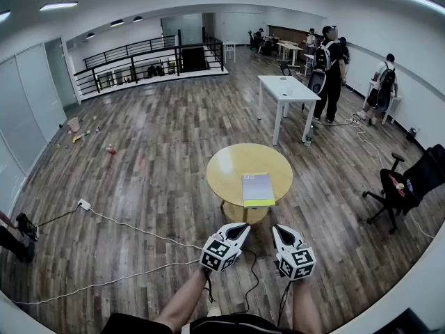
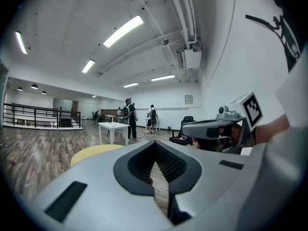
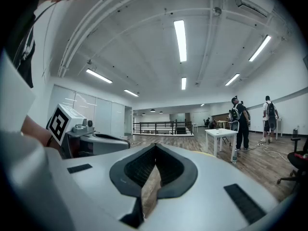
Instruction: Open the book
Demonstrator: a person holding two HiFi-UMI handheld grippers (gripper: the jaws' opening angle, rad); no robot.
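Observation:
A closed book [image 1: 258, 189] with a grey cover and a yellow-green strip lies on the near right part of a round yellow table [image 1: 233, 165]. Both grippers hover side by side in front of the person, short of the table's near edge and apart from the book. My left gripper [image 1: 240, 227] is shut with nothing in it, and so is my right gripper [image 1: 278, 229]. In the left gripper view the jaws [image 2: 155, 144] meet at the tip, with the table top [image 2: 94, 153] beyond them. The right gripper view shows its jaws [image 3: 155, 148] closed, empty.
A white table [image 1: 285, 89] stands behind the round one, with people [image 1: 330, 68] beside it. A black office chair [image 1: 410, 186] is at the right. White cables [image 1: 125, 228] run over the wooden floor at the left. A black railing [image 1: 146, 54] lines the far side.

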